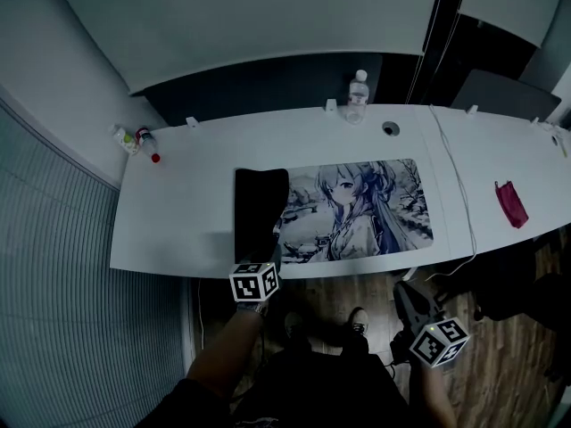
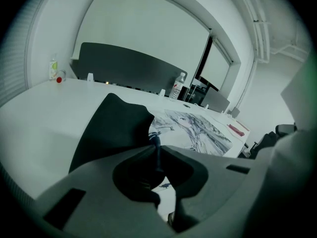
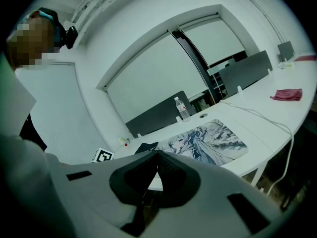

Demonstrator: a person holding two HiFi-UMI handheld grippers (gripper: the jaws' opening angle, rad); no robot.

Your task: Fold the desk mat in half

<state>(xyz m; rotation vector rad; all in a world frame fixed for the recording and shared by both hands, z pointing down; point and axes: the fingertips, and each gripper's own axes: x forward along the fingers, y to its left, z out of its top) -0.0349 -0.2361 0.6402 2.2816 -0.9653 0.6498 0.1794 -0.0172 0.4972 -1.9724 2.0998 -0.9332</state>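
Observation:
The desk mat (image 1: pixel 375 208), printed with an anime figure, lies on the white desk (image 1: pixel 178 221). Its left end is turned over to the right, showing the black underside (image 1: pixel 259 208). My left gripper (image 1: pixel 275 250) is at the desk's near edge, shut on the mat's lifted edge. In the left gripper view the thin mat edge runs between the closed jaws of the left gripper (image 2: pixel 156 150), with the black flap (image 2: pixel 116 128) and the print (image 2: pixel 198 130) beyond. My right gripper (image 1: pixel 401 290) hangs below the desk edge on the right, shut and empty. The right gripper (image 3: pixel 157 153) looks at the mat (image 3: pixel 208 140) from a distance.
A water bottle (image 1: pixel 357 96) stands at the desk's far edge by a cable hole (image 1: pixel 390 128). Small bottles (image 1: pixel 134 139) sit at the far left corner. A white cable (image 1: pixel 455 185) runs down the desk right of the mat, and a red cloth (image 1: pixel 510 203) lies further right.

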